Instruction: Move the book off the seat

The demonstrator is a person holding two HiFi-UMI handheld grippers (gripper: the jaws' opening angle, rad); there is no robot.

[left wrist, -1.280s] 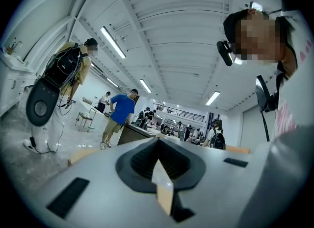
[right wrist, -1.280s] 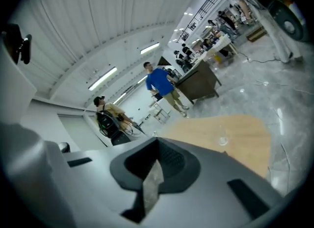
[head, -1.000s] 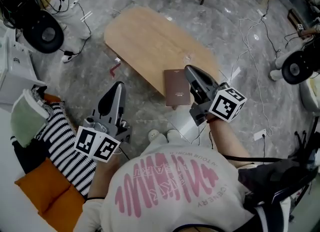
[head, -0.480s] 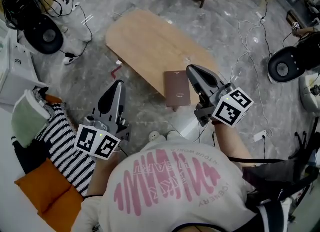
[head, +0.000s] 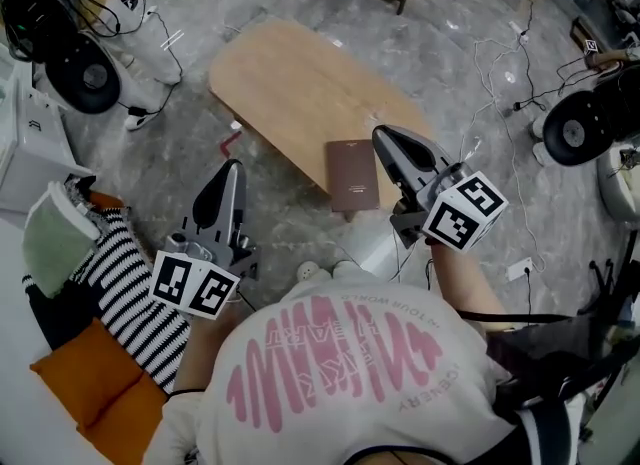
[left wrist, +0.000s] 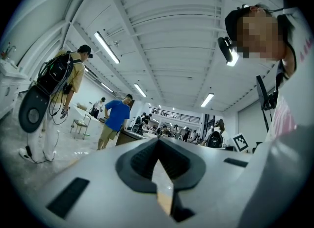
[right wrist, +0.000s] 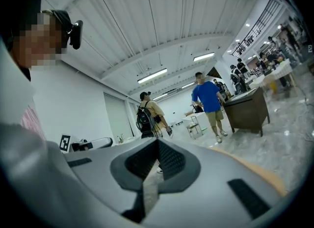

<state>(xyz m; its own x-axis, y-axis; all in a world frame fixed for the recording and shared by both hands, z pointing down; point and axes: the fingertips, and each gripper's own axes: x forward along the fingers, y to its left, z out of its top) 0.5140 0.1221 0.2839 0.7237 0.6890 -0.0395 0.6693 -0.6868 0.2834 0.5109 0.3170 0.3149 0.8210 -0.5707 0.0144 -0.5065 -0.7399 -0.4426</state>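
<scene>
Two grey grippers are shown in the head view: the left gripper [head: 230, 167] over the floor, the right gripper [head: 379, 136] just beside the flat brown book [head: 351, 175], which lies on the pale oval wooden table [head: 290, 83]. A black-and-white striped cushion [head: 125, 288] is partly hidden behind the left marker cube. In each gripper view, the jaws are seen pressed together with nothing held.

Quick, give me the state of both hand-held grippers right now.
Left hand-held gripper: closed, holding nothing.
Right hand-held gripper: closed, holding nothing; the flat brown book lies free on the light wooden table.
</scene>
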